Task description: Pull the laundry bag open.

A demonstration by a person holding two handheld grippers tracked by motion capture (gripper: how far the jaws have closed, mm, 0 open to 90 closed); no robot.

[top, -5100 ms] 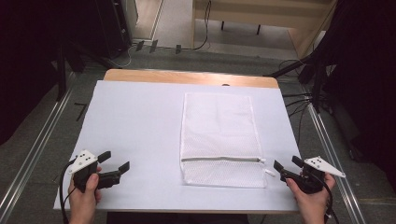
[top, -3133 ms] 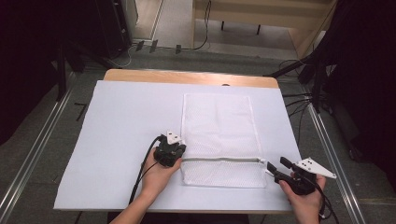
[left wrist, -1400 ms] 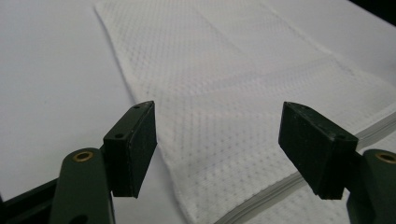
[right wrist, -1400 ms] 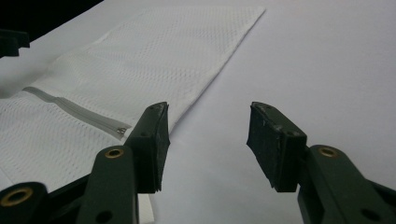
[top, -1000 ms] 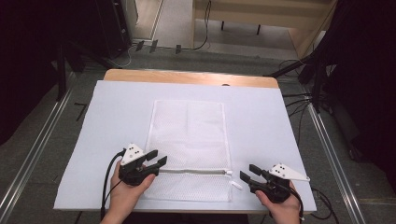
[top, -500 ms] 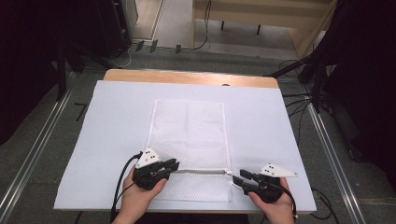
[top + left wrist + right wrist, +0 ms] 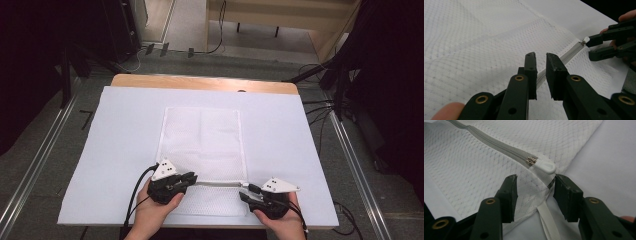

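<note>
A white mesh bag lies flat in the middle of the white table cover, its grey zipper running across near the front edge. My left gripper sits at the zipper's left end. In the left gripper view, the left gripper has its jaws a narrow gap apart, with the zipper running between them. My right gripper is at the zipper's right end. My right gripper is open, its jaws straddling the bag's corner just below the white zipper pull.
A white sheet covers the table, with its wooden edge at the far side. A white strap trails from the bag's corner between the right jaws. Dark stands and cables line the floor around the table.
The bag has been dragged left and nearer the front edge. In the last second the left gripper moved right onto the zipper's left end, and the right gripper moved in to its right end.
</note>
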